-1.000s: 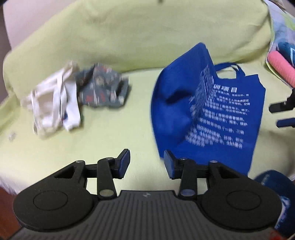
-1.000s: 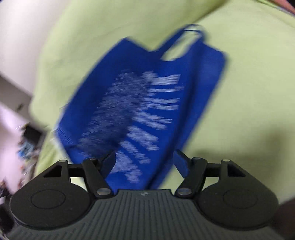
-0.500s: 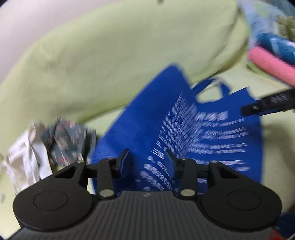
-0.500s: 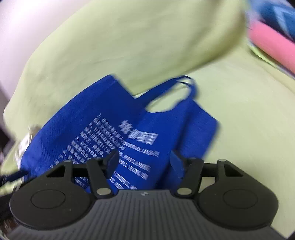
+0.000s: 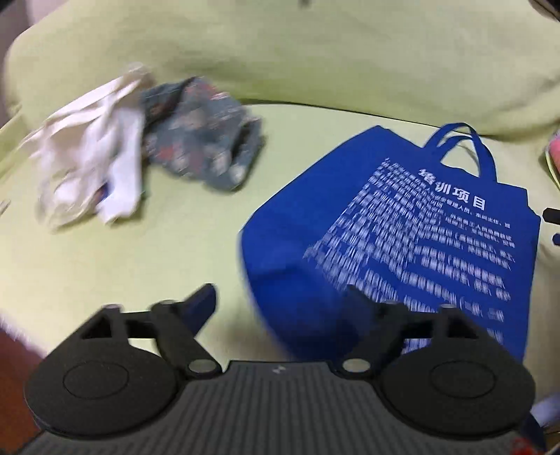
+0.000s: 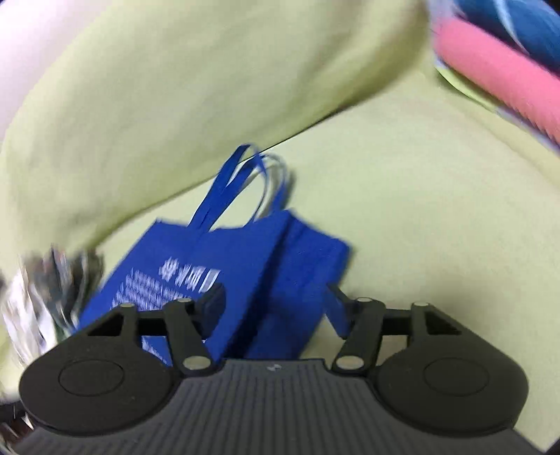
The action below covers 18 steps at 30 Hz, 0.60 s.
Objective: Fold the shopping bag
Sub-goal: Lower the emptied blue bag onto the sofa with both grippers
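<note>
Open green sofa seat between the blue shopping bag and the clutter on the left: clear lane for a gripper there. Left side blocked by a crumpled white cloth bag touching a dark patterned fabric bundle. Back is walled off by the green backrest cushion; the bag handles lie near its base. From the right wrist view, bare seat to the right of the bag, free until the pink roll and blue patterned fabric at the far right edge.
</note>
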Available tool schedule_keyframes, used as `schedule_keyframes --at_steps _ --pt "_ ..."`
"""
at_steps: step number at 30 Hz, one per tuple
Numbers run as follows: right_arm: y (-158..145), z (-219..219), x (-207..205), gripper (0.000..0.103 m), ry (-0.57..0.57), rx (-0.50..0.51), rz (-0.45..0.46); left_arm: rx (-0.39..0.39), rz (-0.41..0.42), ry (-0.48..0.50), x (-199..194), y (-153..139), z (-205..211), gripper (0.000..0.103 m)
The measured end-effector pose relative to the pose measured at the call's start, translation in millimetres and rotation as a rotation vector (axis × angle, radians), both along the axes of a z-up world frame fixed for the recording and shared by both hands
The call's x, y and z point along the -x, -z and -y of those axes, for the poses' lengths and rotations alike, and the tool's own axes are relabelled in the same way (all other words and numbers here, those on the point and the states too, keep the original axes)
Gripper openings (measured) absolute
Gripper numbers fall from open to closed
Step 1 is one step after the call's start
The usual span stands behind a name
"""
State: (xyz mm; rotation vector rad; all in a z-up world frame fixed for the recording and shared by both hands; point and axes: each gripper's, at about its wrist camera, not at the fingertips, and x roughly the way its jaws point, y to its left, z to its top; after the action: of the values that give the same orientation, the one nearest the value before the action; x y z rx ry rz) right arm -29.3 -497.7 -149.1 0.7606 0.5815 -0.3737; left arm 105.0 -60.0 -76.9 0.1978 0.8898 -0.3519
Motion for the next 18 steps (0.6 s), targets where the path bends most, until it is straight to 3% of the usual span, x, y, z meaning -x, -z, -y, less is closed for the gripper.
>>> schedule_keyframes --at_steps 2,5,7,9,11,14,16,18 --pt "9 17 -2 0.068 0.004 -0.100 -0.017 0.004 -0.064 -0.020 12 3 -13 0.083" --pt "27 28 -15 0.071 -0.002 -0.221 -0.017 0.073 -0.206 -0.069 10 20 -25 0.083" --pt "31 26 -23 0.081 0.006 -0.234 0.019 0.155 -0.274 -0.102 5 27 -27 0.083" --pt "28 22 -31 0.082 0.006 -0.226 0.016 0.250 -0.319 -0.106 -1 28 -25 0.083" --pt "25 17 -36 0.074 0.004 -0.210 0.007 0.269 -0.310 -0.086 -5 28 -17 0.083" --pt "20 10 -38 0.052 -0.002 -0.139 -0.035 0.189 -0.304 -0.082 -11 35 0 0.079" --pt "20 6 -36 0.037 0.006 -0.105 -0.052 0.227 -0.325 -0.080 -12 34 -2 0.079" --pt "21 9 -28 0.033 0.016 -0.115 -0.048 0.297 -0.346 -0.066 -6 27 -15 0.080"
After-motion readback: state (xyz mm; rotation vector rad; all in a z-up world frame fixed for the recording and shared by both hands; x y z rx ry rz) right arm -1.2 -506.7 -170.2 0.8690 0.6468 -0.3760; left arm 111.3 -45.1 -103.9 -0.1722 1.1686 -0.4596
